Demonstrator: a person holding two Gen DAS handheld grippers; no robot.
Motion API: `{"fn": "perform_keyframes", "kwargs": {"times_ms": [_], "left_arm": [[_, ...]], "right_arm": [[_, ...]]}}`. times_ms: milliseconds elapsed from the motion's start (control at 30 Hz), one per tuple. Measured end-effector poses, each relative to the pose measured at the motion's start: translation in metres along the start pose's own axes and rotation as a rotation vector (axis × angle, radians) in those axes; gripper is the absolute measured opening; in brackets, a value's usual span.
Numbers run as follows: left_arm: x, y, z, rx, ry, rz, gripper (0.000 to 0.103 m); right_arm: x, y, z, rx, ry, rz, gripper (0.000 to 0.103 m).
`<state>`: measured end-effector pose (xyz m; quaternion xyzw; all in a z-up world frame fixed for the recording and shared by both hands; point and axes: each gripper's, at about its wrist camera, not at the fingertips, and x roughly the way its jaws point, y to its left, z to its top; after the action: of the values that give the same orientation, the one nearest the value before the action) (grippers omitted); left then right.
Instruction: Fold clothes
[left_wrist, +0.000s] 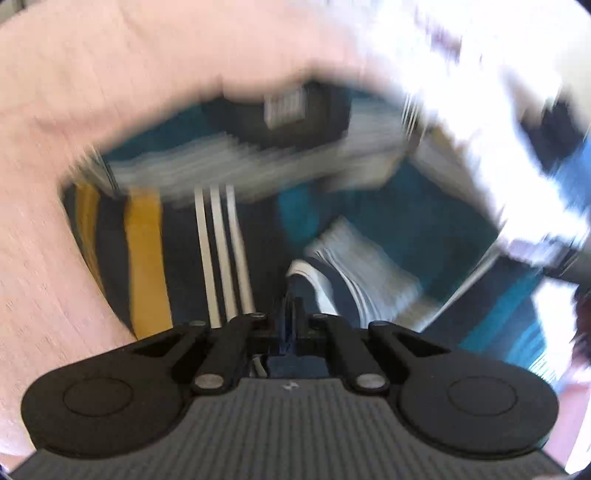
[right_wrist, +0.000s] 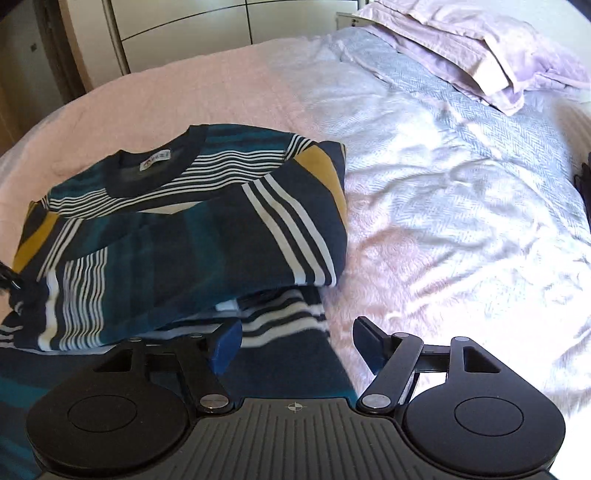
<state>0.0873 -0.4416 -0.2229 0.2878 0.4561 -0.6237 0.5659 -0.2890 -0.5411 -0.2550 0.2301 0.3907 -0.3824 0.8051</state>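
A striped sweater (right_wrist: 192, 221), navy with teal, white and mustard bands, lies partly folded on the bed, collar at the far side. My right gripper (right_wrist: 295, 347) is open and empty just above the sweater's near hem. In the blurred left wrist view my left gripper (left_wrist: 293, 321) is shut on a fold of the sweater (left_wrist: 332, 266), with the cloth pinched between its pads. The left gripper's black tip shows at the left edge of the right wrist view (right_wrist: 9, 278), at the sweater's left side.
The bed has a pink cover (right_wrist: 221, 85) and a pale rumpled blanket (right_wrist: 443, 184) to the right. Lilac pillows (right_wrist: 480, 48) lie at the far right. White wardrobe doors (right_wrist: 184, 22) stand behind the bed.
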Motion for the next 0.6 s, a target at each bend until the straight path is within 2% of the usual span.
{"fn": "perform_keyframes", "kwargs": {"times_ms": [67, 100, 167, 267, 400, 600], "left_arm": [[-0.039, 0.008, 0.016, -0.018, -0.103, -0.013, 0.001], [-0.054, 0.014, 0.022, -0.018, -0.127, 0.009, 0.001], [-0.064, 0.023, 0.024, -0.003, -0.119, 0.060, 0.001], [-0.057, 0.040, 0.009, -0.027, -0.018, 0.090, 0.001], [-0.029, 0.038, -0.026, -0.002, 0.105, 0.102, 0.001], [-0.015, 0.041, -0.028, -0.012, 0.108, 0.107, 0.001]], "right_arm": [[0.007, 0.004, 0.004, -0.041, -0.015, 0.003, 0.070], [0.011, 0.006, 0.006, -0.062, -0.022, 0.004, 0.070], [0.021, 0.009, 0.009, -0.090, -0.025, 0.000, 0.070], [0.037, 0.014, 0.011, -0.112, -0.025, -0.001, 0.070], [0.054, 0.017, 0.017, -0.134, -0.034, 0.000, 0.070], [0.071, 0.013, 0.032, -0.145, -0.046, -0.006, 0.071]]}}
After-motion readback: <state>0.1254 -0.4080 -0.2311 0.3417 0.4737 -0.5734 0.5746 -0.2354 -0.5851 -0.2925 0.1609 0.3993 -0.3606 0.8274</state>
